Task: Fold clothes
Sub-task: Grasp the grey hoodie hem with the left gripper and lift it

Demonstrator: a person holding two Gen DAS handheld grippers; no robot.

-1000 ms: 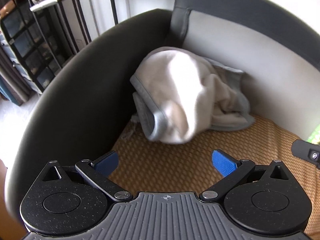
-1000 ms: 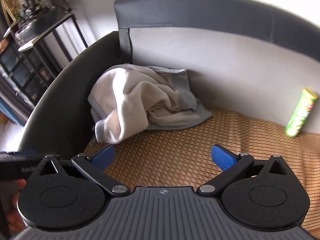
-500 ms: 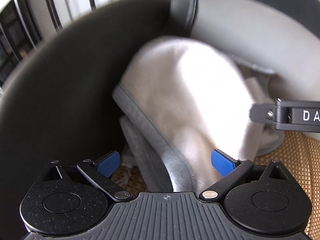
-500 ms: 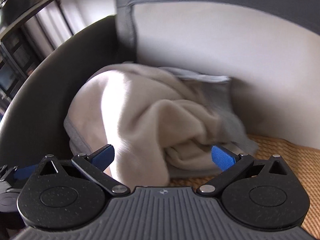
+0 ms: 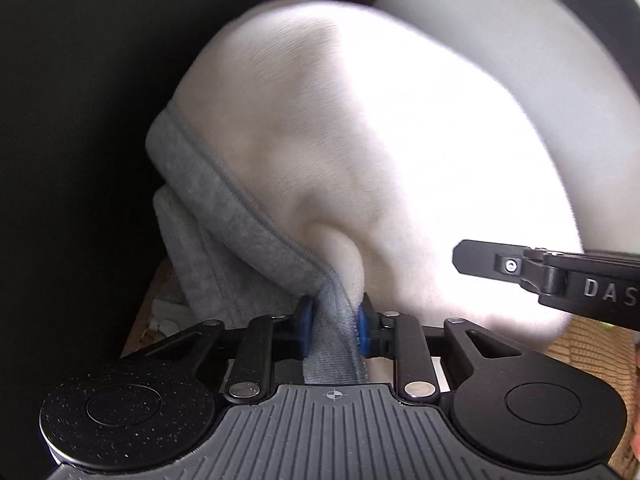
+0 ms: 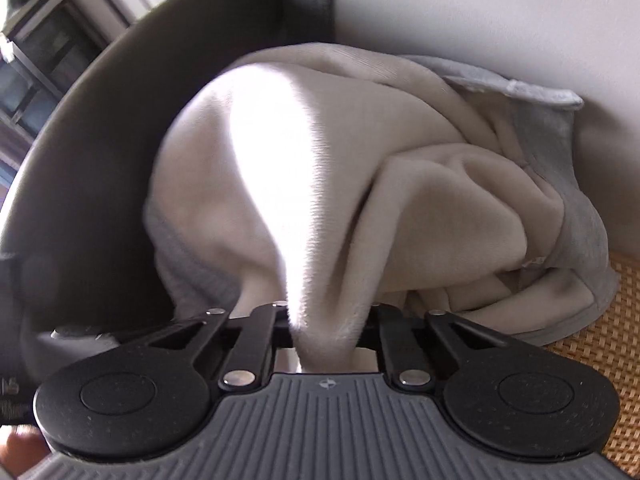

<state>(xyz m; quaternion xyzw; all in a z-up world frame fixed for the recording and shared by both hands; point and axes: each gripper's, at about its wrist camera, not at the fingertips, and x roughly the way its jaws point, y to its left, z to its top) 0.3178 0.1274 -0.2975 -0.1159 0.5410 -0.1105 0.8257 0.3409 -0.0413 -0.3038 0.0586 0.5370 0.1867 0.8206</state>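
A crumpled cream fleece garment (image 5: 360, 140) with a grey outer side and grey hem (image 5: 224, 208) lies bunched in the corner of a sofa. My left gripper (image 5: 334, 326) has its jaws closing and the blue pads (image 5: 306, 322) press on the grey hem. In the right wrist view the same garment (image 6: 320, 168) fills the middle. My right gripper (image 6: 326, 334) has its jaws closing on a fold of the cream fleece, which hides the pads. The right gripper's black finger (image 5: 560, 276) shows at the right edge of the left wrist view.
The dark sofa armrest (image 6: 100, 140) curves along the left and the pale backrest (image 6: 480, 12) rises behind the garment. A woven tan seat mat (image 6: 600, 344) shows at the lower right. A dark shelf unit (image 6: 36, 52) stands beyond the armrest.
Both grippers came down onto the garment and went from wide open to pinched on cloth: the left on the grey hem, the right on a cream fold.
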